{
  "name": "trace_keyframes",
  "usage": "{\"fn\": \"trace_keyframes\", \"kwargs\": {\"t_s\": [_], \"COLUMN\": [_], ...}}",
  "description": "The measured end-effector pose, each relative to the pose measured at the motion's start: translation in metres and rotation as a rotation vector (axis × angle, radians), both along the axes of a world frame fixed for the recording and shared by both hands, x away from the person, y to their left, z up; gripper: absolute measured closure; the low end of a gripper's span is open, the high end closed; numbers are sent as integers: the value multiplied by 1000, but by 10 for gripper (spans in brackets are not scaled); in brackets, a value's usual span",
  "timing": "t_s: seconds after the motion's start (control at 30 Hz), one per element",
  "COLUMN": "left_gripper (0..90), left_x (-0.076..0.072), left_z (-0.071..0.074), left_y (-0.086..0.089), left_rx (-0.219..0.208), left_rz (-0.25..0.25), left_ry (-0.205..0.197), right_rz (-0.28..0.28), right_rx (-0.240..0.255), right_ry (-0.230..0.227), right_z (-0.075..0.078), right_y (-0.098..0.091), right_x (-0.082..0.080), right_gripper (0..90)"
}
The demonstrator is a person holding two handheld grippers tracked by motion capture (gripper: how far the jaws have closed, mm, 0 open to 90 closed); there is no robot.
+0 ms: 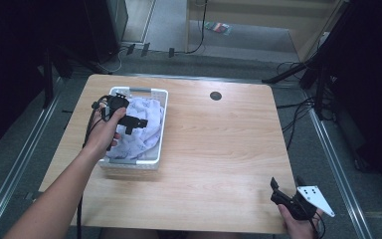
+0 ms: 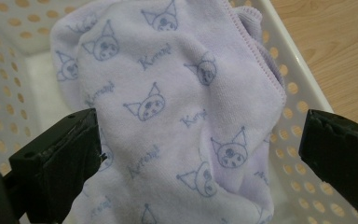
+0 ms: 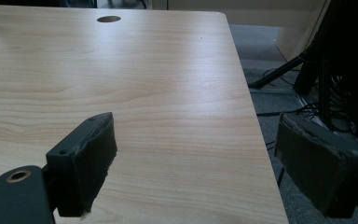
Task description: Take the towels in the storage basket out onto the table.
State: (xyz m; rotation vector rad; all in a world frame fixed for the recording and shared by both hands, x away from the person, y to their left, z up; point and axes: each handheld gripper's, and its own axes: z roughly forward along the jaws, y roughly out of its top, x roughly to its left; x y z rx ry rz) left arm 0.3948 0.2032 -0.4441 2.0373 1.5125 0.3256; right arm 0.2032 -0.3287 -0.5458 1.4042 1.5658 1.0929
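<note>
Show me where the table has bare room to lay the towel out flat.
The widest bare wood runs from the white basket rightward to the table edge, between the grommet hole and right gripper. The left side is crowded: left gripper open over the purple towel filling the basket.

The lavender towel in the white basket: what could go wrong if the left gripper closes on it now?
1. The left gripper is open wide over the lavender towel; it may pinch one fold only, so the rest drags.
2. The white basket looks light, and the right gripper is far off at the table's near corner; lifting may tip the basket.
</note>
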Motion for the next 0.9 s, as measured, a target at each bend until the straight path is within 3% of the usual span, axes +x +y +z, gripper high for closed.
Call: {"fn": "trace_keyframes", "kwargs": {"t_s": [0.13,0.23,0.53,0.8,0.9], "left_gripper": [0,0,0,0,0], "left_x": [6,10,14,16,17], "left_z": [-8,-15,-27,-44,-47], "left_y": [-2,-7,-12,-17,-17], "left_rx": [15,49,68,145,145], "left_rz": [16,14,14,17,16], "left_ry": [31,51,105,175,181], "right_rz": [1,1,4,7,6], "right_rx": [-1,0,-2,-3,-3], "right_ry": [1,0,-2,-4,-1], "right_z": [0,0,0,0,0], "right_y": [0,0,0,0,0], "right_x": [0,0,0,0,0], "right_gripper": [134,134,134,134,135]}}
